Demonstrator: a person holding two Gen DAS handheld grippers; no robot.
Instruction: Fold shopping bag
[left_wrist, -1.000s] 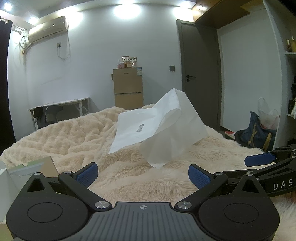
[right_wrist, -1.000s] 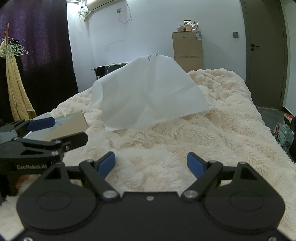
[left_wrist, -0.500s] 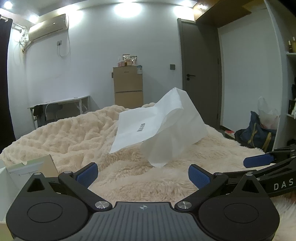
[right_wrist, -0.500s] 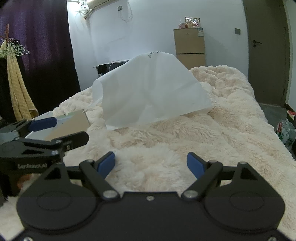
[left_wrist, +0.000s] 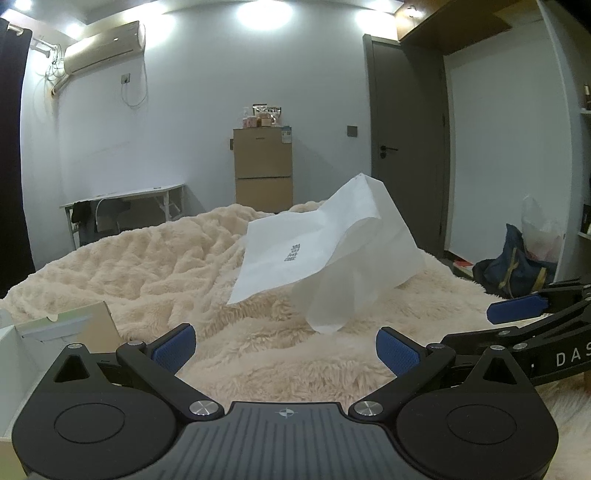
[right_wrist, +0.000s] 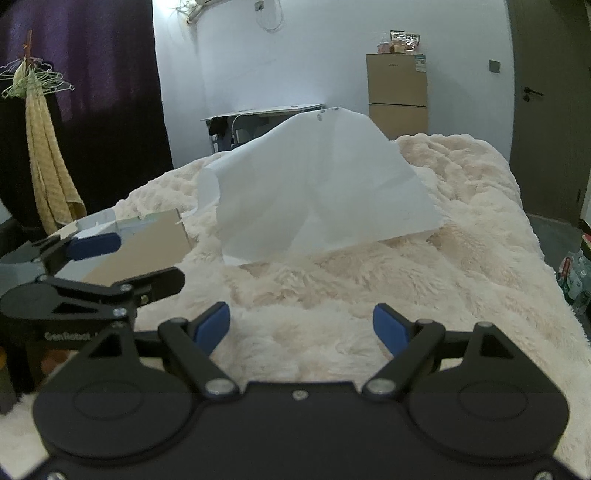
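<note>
Fingers (left_wrist: 173, 345) apart; gripper lettering "DAS".

Between each tool and the bag (left_wrist: 325, 254) lies only open fluffy blanket (left_wrist: 266, 354). A cardboard box (left_wrist: 66, 328) sits just left of the left tool (left_wrist: 285, 345), blocking that side. The right tool (right_wrist: 302, 328) has the left tool's fingers (right_wrist: 94, 242) close on its left, with bare blanket running on to the bed's edge on its right.
</note>
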